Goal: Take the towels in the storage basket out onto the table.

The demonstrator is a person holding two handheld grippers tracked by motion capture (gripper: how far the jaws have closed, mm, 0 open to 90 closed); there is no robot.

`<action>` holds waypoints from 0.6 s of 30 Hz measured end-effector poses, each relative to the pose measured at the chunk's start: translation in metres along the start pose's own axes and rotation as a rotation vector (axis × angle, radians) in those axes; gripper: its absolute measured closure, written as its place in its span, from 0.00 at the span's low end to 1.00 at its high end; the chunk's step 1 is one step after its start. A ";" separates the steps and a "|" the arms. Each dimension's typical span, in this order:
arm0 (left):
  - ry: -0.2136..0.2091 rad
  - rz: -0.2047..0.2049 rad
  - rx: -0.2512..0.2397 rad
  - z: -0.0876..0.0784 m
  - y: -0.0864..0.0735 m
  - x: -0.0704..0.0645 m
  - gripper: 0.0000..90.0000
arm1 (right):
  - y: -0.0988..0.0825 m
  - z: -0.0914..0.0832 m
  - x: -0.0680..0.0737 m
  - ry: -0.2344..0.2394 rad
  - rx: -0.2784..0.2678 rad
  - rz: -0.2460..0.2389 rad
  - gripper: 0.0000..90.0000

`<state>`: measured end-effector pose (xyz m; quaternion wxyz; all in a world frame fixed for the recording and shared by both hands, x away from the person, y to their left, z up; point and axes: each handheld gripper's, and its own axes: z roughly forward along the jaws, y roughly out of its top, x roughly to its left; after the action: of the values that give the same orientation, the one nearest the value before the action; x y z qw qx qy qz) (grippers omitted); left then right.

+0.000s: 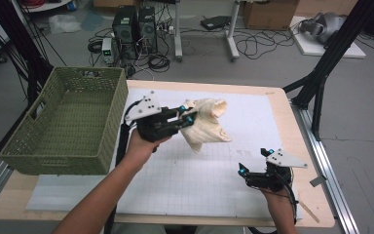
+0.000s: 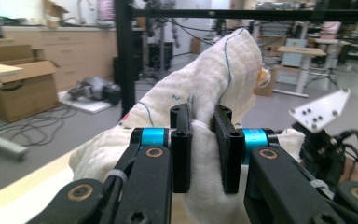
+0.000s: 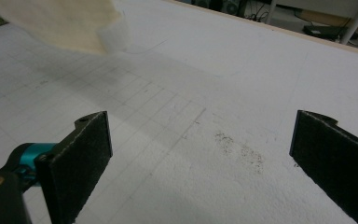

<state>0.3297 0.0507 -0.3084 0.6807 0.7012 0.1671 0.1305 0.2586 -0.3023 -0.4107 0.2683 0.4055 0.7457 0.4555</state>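
Nearest the camera, the right gripper (image 1: 254,170) rests on the table (image 1: 253,92), jaws spread and empty. Left gripper (image 1: 187,117) pinches the cream cloth (image 1: 205,126) above the mat (beside the green basket (image 1: 65,161)); carry it over the rim before letting go.

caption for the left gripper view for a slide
Left gripper pinching a bunched cream towel between its black jaws, lab benches and boxes behind.
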 end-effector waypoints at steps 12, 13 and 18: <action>-0.003 -0.076 0.066 0.003 -0.070 0.000 0.87 | -0.001 -0.001 -0.001 -0.003 0.004 0.012 0.05; 0.004 -0.078 0.075 -0.001 -0.075 0.000 0.87 | -0.001 -0.001 -0.002 -0.003 0.003 0.011 0.05; 0.032 -0.115 0.106 -0.026 -0.094 0.006 0.86 | -0.001 0.001 -0.001 -0.003 0.008 0.006 0.05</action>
<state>0.3194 0.0784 -0.4012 0.6461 0.7234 0.2247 0.0935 0.2595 -0.3027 -0.4119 0.2661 0.4096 0.7459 0.4527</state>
